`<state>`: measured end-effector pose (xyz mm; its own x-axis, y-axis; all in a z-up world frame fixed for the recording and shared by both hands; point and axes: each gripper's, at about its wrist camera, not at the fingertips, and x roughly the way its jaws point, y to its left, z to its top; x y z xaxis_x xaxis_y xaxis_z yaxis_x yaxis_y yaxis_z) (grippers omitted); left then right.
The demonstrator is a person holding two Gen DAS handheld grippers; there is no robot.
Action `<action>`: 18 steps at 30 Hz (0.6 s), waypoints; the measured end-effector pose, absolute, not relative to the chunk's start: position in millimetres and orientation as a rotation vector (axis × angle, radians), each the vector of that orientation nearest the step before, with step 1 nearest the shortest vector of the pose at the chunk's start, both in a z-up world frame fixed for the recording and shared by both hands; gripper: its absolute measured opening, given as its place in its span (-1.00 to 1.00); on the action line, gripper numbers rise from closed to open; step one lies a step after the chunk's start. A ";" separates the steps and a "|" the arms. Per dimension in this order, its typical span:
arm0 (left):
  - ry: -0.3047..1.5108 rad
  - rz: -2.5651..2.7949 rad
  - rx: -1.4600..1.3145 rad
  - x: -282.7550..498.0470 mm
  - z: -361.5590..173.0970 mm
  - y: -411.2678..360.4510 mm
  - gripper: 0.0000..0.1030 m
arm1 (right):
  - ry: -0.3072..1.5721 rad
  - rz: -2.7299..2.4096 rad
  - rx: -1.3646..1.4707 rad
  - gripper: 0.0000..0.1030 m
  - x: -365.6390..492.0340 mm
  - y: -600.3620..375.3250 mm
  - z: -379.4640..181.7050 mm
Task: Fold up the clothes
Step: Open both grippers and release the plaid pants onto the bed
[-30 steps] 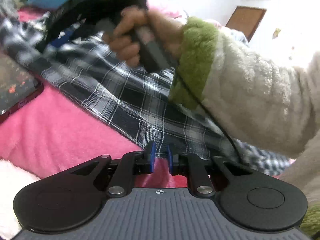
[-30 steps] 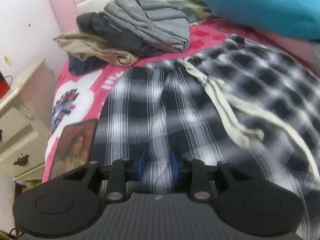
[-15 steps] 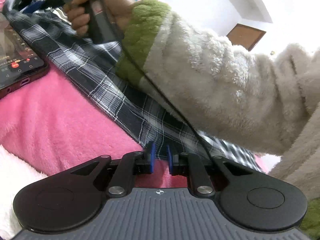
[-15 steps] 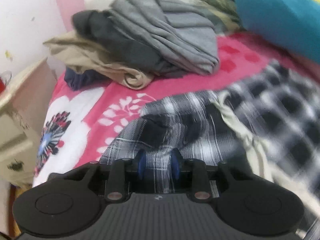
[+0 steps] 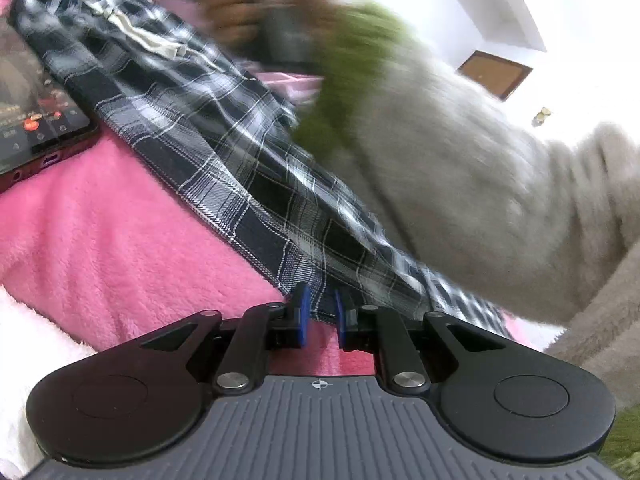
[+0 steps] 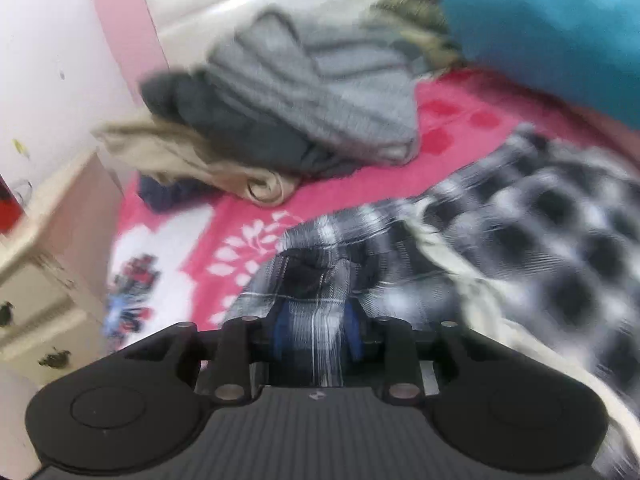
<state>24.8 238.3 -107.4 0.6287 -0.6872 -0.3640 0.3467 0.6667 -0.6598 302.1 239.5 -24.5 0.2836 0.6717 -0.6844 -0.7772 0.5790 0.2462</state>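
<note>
A dark plaid garment lies stretched across the pink blanket. My left gripper is shut on its near hem, the cloth edge pinched between the blue pads. In the right wrist view the same plaid garment is bunched up, with a cream drawstring trailing over it. My right gripper is shut on a fold of it, raised off the bed. The person's fluffy sleeve with a green cuff crosses over the garment, and the hand at its end is blurred.
A phone with a lit screen lies on the blanket at the left. A pile of grey and tan clothes sits at the head of the bed beside a blue pillow. A pale nightstand stands left of the bed.
The right gripper has pulled its fold of plaid cloth up and toward the clothes pile, uncovering floral bedsheet. The left gripper has kept its pinch on the hem while its view rolled slightly.
</note>
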 end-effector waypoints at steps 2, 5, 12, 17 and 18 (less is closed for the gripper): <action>0.658 -0.631 -0.599 26.1 -105.5 240.6 -0.70 | 0.807 0.939 -0.125 -0.25 287.7 202.4 -0.3; 0.671 -0.626 -0.620 25.1 -100.1 243.1 -0.46 | 0.772 0.891 -0.066 -0.20 256.3 135.1 36.5; 0.731 -0.509 -0.538 13.5 -71.5 236.1 -0.01 | 0.774 0.735 0.057 -0.15 142.3 13.3 73.3; 0.807 -0.356 -0.414 22.2 -50.7 217.8 0.06 | 0.891 0.655 0.067 -0.15 79.5 -2.6 15.0; 0.821 -0.331 -0.389 23.0 -46.4 214.3 0.08 | 0.910 0.638 0.056 -0.16 68.4 -2.1 2.0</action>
